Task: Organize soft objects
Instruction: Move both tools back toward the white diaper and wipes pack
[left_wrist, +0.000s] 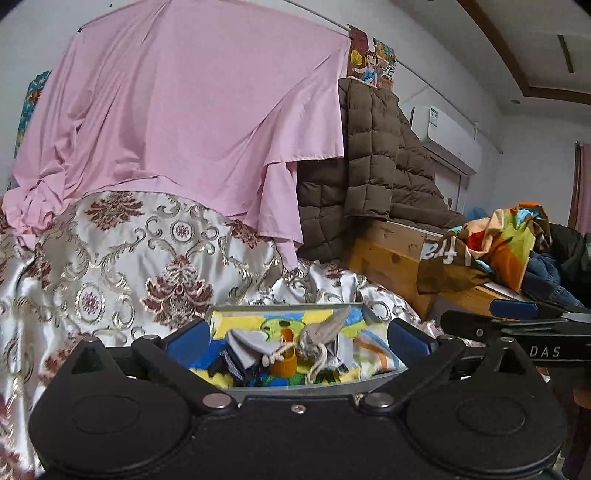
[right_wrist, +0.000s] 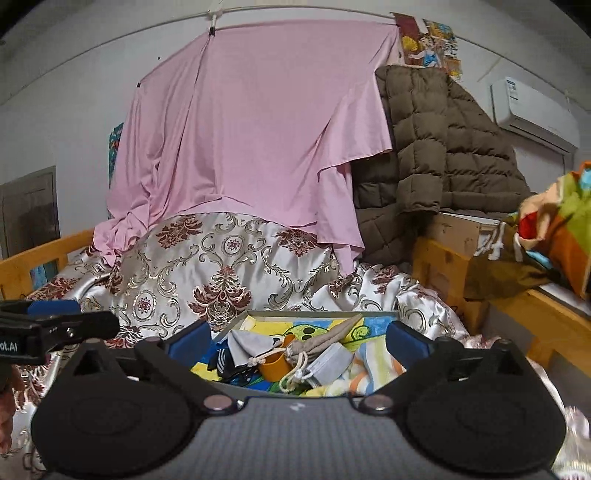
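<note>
A shallow tray lined with a bright cartoon cloth sits on the satin bedspread just ahead of both grippers. In it lie a grey drawstring pouch, an orange cup, a grey cloth, dark striped socks and a grey face mask. My left gripper is open and empty in front of the tray. My right gripper is open and empty, to the right of the left one.
A pink sheet hangs behind the patterned bedspread. A brown puffer coat drapes over wooden furniture. A colourful pile of clothes lies at right.
</note>
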